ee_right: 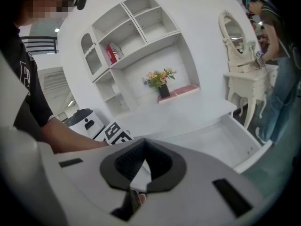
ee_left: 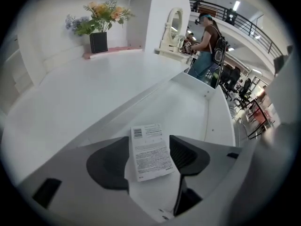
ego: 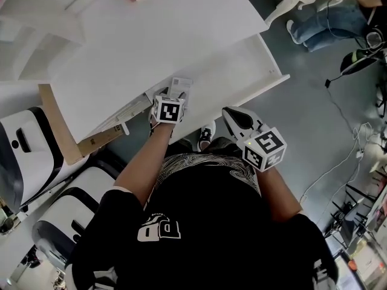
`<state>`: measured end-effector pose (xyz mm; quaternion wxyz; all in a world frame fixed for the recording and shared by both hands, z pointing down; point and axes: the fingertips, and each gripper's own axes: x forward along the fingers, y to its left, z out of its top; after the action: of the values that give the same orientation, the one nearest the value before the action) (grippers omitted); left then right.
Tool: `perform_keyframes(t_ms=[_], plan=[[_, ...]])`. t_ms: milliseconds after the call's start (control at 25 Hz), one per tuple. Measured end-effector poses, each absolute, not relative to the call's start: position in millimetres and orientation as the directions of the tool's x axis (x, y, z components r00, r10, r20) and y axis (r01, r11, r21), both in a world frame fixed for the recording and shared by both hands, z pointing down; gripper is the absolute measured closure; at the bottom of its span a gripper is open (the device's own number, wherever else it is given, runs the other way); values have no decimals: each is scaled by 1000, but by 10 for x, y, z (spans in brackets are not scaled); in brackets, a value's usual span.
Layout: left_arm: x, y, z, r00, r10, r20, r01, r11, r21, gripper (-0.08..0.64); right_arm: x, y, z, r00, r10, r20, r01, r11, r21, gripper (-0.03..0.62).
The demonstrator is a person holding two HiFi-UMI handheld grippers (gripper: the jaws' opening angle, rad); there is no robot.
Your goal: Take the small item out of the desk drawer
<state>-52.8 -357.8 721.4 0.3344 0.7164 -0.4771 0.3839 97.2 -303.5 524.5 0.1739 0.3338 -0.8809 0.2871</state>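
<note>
Below the head camera, a white desk (ego: 151, 35) has its drawer (ego: 269, 72) pulled open, the desk's top covering the drawer's rear part. At the drawer's left end lies a small white packet (ego: 180, 87), and the left gripper (ego: 175, 96) reaches down onto it. The right gripper (ego: 233, 117) hangs apart, in front of the drawer, above a shoe (ego: 206, 136). A white-and-black machine (ego: 24, 156) and a wooden board (ego: 57, 125) stand at the desk's left; a seated person's legs (ego: 329, 20) show well beyond its right end. Along the left gripper's jaws, the pads stand released on either side of the packet, whose printed label faces up, with the drawer's floor beyond. A vase of flowers (ee_left: 99, 20) stands at the desk's back and a mirror (ee_left: 175, 25) past its corner. Along the right gripper's jaws, the pads are clenched with nothing between them; behind them show the left gripper's marker cube (ee_right: 115, 132), wall shelves (ee_right: 131, 27) and a dresser (ee_right: 242, 79).
</note>
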Motion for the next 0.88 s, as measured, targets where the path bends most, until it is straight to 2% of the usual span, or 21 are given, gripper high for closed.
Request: perform_keyframes(t_ms=[440, 880], plan=[[-384, -3646, 7739, 219, -311, 925, -956, -260, 139, 190, 1234, -2979, 5431, -677, -496, 543, -727, 565, -390, 584], [-378, -3622, 8032, 176, -182, 968, -975, -171, 145, 161, 1433, -2967, 5437, -664, -509, 547, -740, 551, -386, 583]])
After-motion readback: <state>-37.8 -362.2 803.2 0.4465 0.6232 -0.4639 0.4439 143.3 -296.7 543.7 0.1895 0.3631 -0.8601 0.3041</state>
